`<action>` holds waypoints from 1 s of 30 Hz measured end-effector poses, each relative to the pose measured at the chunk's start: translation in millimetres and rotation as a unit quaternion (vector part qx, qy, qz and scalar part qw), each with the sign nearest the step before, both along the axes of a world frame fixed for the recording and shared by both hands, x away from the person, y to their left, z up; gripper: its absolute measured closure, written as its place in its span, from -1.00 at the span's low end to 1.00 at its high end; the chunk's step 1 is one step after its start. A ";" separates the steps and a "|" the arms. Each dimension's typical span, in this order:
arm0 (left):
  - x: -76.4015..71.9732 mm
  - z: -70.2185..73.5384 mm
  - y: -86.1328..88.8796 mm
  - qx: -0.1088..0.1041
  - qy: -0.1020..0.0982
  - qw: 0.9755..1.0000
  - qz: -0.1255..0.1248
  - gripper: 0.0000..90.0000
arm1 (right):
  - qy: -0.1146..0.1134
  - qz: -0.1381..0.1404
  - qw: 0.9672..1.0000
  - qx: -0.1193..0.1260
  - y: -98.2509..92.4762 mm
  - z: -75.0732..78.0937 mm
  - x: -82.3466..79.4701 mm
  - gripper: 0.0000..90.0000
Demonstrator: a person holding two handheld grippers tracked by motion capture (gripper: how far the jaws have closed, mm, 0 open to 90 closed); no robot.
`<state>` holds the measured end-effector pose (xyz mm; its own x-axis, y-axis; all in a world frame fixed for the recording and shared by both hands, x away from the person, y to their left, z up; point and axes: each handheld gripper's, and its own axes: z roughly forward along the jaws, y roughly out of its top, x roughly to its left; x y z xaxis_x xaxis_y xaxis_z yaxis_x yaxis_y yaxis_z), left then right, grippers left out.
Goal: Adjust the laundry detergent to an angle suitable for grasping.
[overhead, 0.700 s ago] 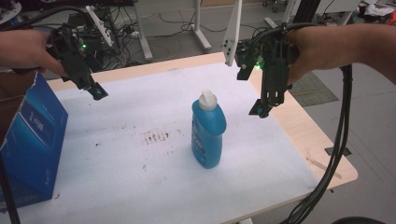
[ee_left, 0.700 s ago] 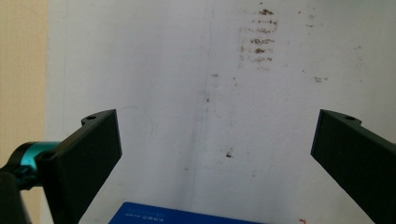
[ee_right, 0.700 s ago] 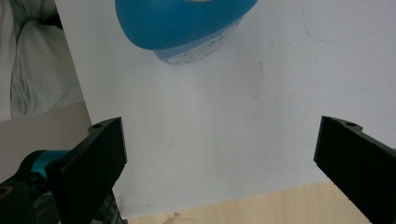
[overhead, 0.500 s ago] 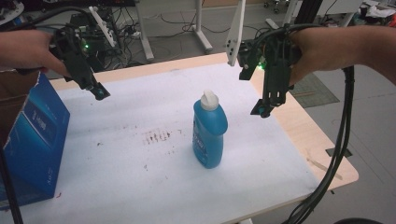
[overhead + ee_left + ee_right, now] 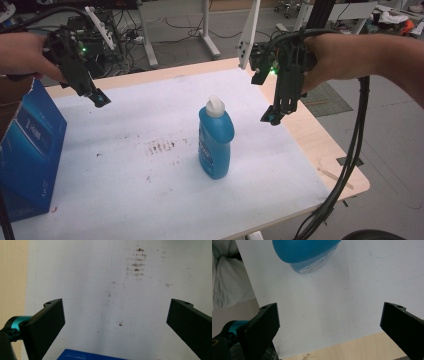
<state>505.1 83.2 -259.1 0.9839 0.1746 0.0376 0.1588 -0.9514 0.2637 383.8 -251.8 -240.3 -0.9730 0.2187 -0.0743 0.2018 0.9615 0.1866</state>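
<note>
Top edge of the right gripper view crops the blue bottle; the blue box runs off the high view's left edge.

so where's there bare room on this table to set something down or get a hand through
The widest free patch is the white sheet between the blue box and the blue bottle, marked by brown smudges. Another runs behind the bottle to the far edge. Right of the bottle is tighter: the open right gripper hovers there. The open left gripper hangs near the box.
</note>
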 end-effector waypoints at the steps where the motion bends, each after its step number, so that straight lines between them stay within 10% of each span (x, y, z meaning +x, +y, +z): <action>1: -0.1 -0.6 0.7 -0.001 0.000 1.000 0.002 -0.96 | 0.000 0.000 1.000 0.000 0.0 0.0 0.0 -0.96; 14: -4.9 -0.3 5.0 -0.005 -0.003 1.000 0.005 -0.96 | 0.033 -0.063 0.997 0.013 -9.3 -6.5 -0.9 -0.96; 23: -7.4 0.3 5.3 -0.007 -0.005 1.000 0.005 -0.96 | 0.010 -0.098 0.995 0.009 -19.5 -13.8 -2.8 -0.96; 30: -12.9 1.7 6.9 -0.008 -0.008 1.000 0.008 -0.96 | -0.021 -0.166 0.986 0.019 -28.9 -15.3 0.9 -0.96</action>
<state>492.3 90.2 -257.5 0.9803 0.1911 0.0499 0.1698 -0.9444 0.2815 384.8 -280.7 -255.6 -0.8433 0.5282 -0.0990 0.4958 0.8358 0.2357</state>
